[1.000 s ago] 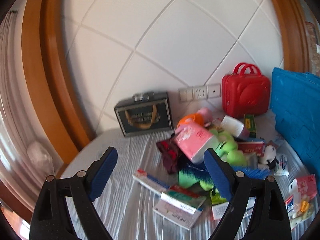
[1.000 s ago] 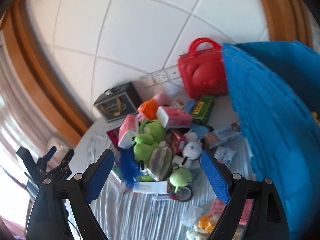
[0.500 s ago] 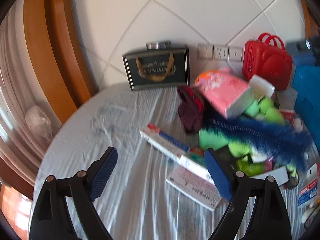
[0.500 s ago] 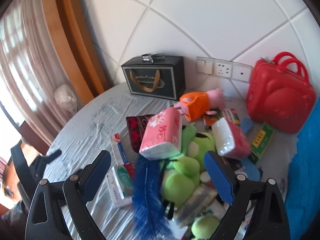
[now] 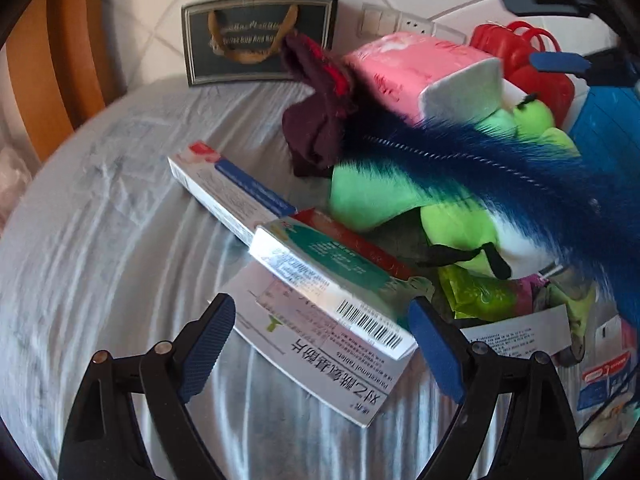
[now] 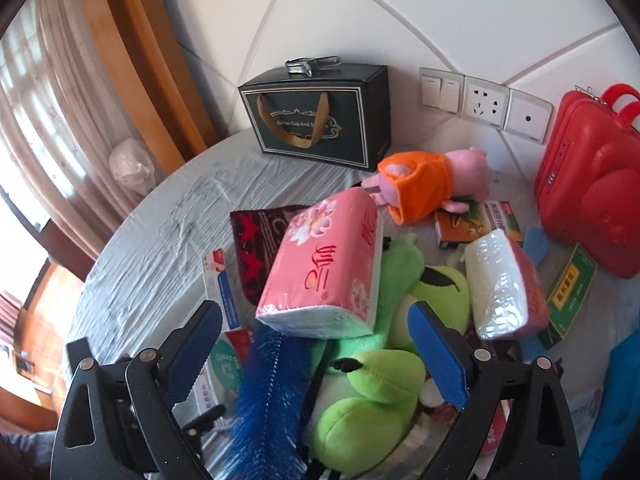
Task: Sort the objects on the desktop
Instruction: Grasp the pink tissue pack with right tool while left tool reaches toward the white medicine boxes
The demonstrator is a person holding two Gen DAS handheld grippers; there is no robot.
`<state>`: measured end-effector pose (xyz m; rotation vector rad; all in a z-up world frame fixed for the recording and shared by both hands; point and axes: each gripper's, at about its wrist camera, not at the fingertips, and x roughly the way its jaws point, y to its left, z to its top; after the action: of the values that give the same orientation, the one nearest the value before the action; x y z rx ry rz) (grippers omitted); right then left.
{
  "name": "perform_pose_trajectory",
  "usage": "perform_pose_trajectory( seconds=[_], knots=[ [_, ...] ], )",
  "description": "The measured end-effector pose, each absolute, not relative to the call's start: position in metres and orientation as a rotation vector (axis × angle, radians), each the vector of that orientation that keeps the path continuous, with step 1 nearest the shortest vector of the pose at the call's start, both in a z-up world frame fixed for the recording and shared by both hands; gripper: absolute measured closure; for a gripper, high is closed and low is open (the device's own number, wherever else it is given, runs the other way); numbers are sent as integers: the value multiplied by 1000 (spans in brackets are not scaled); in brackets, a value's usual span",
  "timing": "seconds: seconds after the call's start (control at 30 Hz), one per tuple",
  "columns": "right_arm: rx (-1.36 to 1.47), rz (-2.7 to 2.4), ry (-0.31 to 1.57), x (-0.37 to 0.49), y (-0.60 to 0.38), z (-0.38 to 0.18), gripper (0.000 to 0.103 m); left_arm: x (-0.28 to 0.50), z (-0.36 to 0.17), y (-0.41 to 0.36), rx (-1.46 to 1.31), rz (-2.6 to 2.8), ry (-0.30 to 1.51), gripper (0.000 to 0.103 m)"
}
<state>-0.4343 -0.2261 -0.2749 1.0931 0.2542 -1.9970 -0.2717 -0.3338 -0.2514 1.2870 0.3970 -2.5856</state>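
From my right hand-held gripper's camera, the green plush frog (image 6: pixel 372 412) is half buried: the pink tissue pack (image 6: pixel 324 268) lies across its upper body and the blue feather (image 6: pixel 268 400) crosses its side, running out past the bottom edge. The red case (image 6: pixel 588 200) is cut by the right edge. In my left view the feather (image 5: pixel 520 176) blurs and hides the things behind it.
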Motion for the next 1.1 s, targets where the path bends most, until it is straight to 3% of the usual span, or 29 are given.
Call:
perform_pose_trajectory(
  seconds=[0.17,0.33,0.4,0.43,0.5,0.53,0.93,1.03,1.1],
  knots=[
    [1080,-2001,256,-442,-228,-277,8,-281,-262,-337,1285,-2574,547,14],
    [1096,-1987,255,-450,-236,-282,8,-303,-260,-328,1279,-2607,552,14],
    [1105,-1979,279,-454,-244,-285,8,-314,-263,-328,1304,-2597,538,23],
    [1107,-1976,298,-456,-248,-288,8,-317,-263,-328,1308,-2598,530,25],
    [1118,-1960,343,-462,-259,-294,8,-323,-262,-328,1321,-2624,528,40],
    [1125,-1955,367,-465,-265,-298,8,-324,-262,-328,1322,-2628,518,42],
    [1204,-1884,779,-462,-345,-355,1,-323,-262,-329,1319,-2638,482,45],
    [1176,-1875,828,-455,-348,-357,19,-324,-262,-329,1329,-2643,463,47],
    [1196,-1860,733,-455,-340,-349,25,-320,-261,-332,1343,-2645,455,59]
  ],
)
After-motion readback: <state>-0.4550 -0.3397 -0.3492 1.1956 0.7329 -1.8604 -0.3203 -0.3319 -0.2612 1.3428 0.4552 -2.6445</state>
